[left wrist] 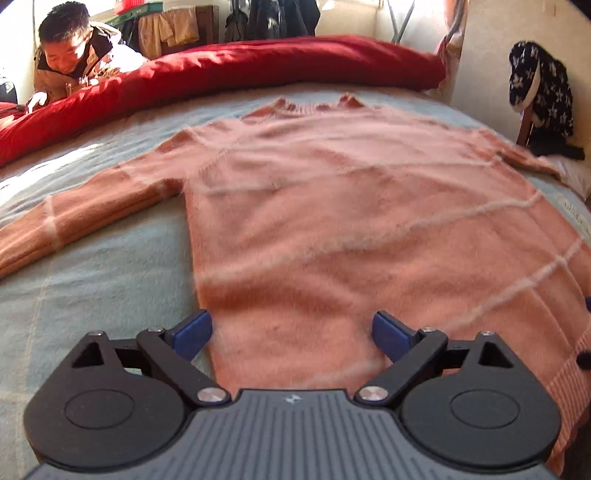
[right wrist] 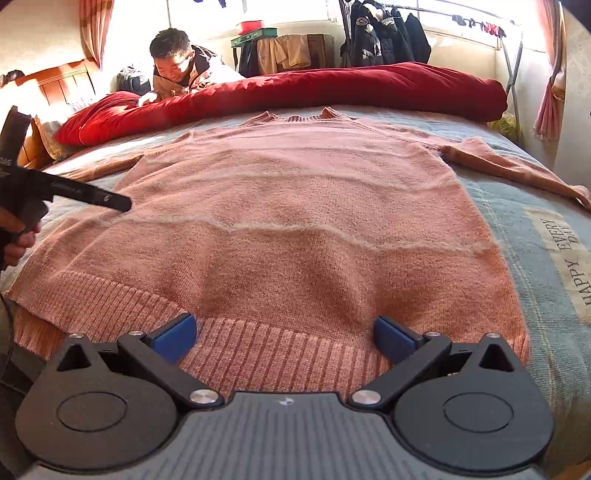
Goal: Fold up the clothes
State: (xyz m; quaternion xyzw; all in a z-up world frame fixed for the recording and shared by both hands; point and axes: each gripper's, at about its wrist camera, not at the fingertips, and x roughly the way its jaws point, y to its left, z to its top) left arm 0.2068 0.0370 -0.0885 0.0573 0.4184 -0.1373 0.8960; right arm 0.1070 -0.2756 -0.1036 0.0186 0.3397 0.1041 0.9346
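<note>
Sweater [right wrist: 295,221] lying flat, face-up on the bed [right wrist: 535,236], unfolded; left gripper [left wrist: 291,334] and right gripper [right wrist: 284,338] hovering jaws apart, empty, over the hem, so I'm judging next they're needing to pinch that ribbed edge.

red duvet [right wrist: 332,88], person [right wrist: 177,70], coat rack [right wrist: 384,33]

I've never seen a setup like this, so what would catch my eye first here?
A fuzzy salmon-pink sweater lies spread flat across the bed, sleeves out to both sides. Behind it, a bright red quilt is bunched along the far edge, with a person leaning over it. An open hand-held gripper hovers over the hem.
</note>
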